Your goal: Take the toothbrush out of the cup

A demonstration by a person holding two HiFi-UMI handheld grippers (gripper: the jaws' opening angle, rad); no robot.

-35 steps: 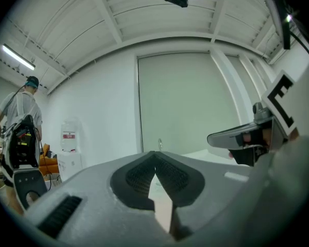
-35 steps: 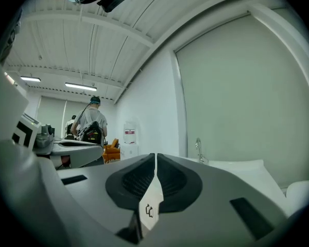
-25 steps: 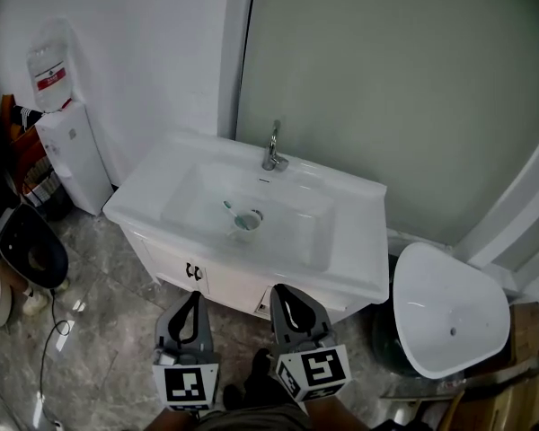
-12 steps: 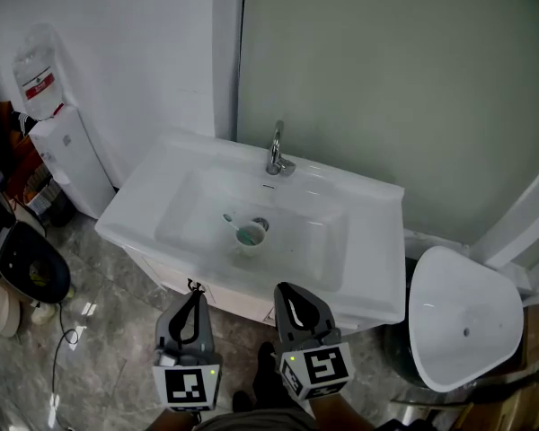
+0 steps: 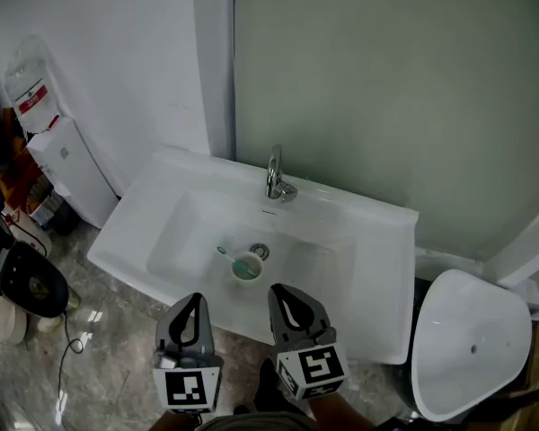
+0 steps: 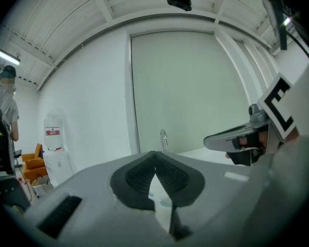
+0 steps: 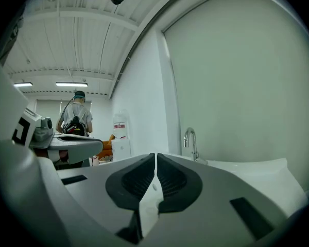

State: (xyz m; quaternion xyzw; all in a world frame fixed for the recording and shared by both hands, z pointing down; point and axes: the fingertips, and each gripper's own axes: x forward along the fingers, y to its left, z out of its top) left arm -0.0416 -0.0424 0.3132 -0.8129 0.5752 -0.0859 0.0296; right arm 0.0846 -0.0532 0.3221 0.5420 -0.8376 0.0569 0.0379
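**Toothbrush not yet grasped**

Both jaw pairs are closed on nothing: left gripper [image 5: 194, 299], right gripper [image 5: 286, 291]. Just ahead, the toothbrush [image 5: 226, 254] leans in the cup [image 5: 246, 268], which stands in the washbasin [image 5: 377, 259]. Reaching, gripping and lifting remain.

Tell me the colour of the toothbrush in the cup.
The toothbrush looks teal; the head view shows it best.

White wall [image 5: 117, 61], marbled grey floor [image 5: 108, 380], water dispenser [image 5: 61, 162]

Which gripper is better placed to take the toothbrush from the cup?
Likely the left gripper: the toothbrush leans out of the cup toward its side, and its own view frames the cup.
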